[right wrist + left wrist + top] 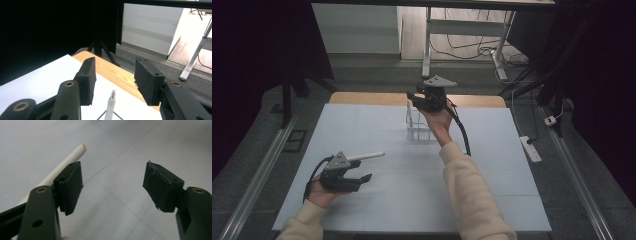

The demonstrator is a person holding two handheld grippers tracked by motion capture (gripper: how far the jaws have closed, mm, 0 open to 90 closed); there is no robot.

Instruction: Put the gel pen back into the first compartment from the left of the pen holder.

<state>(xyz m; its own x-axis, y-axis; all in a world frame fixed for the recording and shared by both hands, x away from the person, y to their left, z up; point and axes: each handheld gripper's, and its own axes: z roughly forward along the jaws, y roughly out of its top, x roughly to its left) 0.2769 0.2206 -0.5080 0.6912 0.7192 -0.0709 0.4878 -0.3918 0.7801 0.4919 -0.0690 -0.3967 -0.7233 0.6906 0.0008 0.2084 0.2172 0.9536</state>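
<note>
My left gripper [365, 178] rests low over the white table mat [492, 165] at the near left, jaws wide apart with nothing between them [113, 182]. A white pen [366, 156] lies on the mat just beyond it; in the left gripper view the pen [67, 161] runs behind the left-hand jaw. My right gripper [412, 96] hangs over a clear open box [418, 127] at the back middle of the mat. Its jaws stand apart [115, 75]. Below the gap a pale pen [110, 106] stands upright, untouched by the pads.
The wooden table edge [362, 97] shows past the mat at the back. A power strip [530, 148] lies on the floor at the right. A desk frame [427, 45] with cables stands behind the table, and a black stand [100, 47] rises at the far left.
</note>
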